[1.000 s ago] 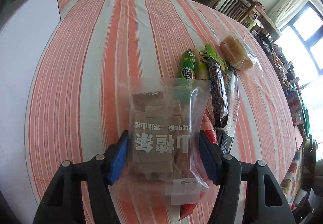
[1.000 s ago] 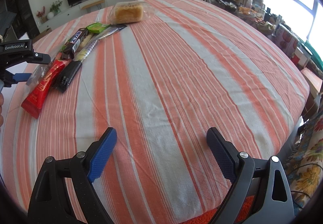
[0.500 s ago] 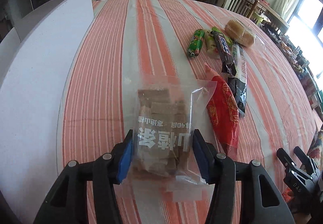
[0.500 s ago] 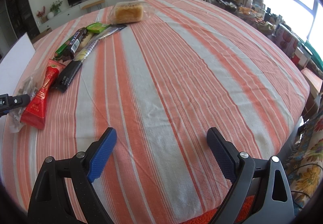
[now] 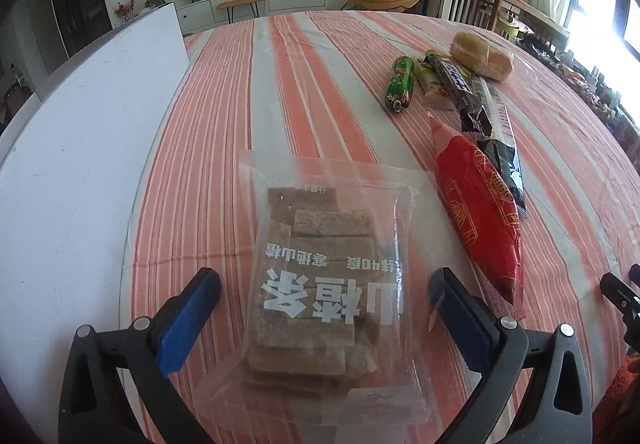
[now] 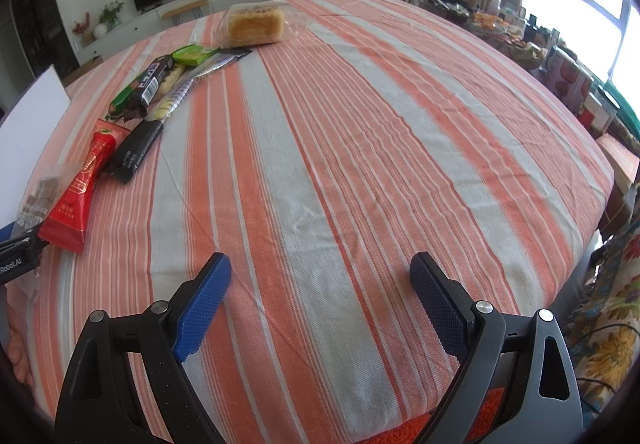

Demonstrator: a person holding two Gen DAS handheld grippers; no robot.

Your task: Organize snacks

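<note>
A: Left gripper (image 5: 324,308) jaws just sprang wide; the clear crinkly bar packet (image 5: 324,272) lies flat between them, untouched, lower centre.

B: Right gripper (image 6: 320,300) jaws open over striped woven table (image 6: 360,164). Glossy red pouch (image 5: 480,212) beyond, at right.

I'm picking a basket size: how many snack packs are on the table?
7: clear bag inside the just-opened left claw, red pack beside it, then black pack, dark bar, pale pack, green sausage, bread farthest. Overlaps may hide more.
</note>
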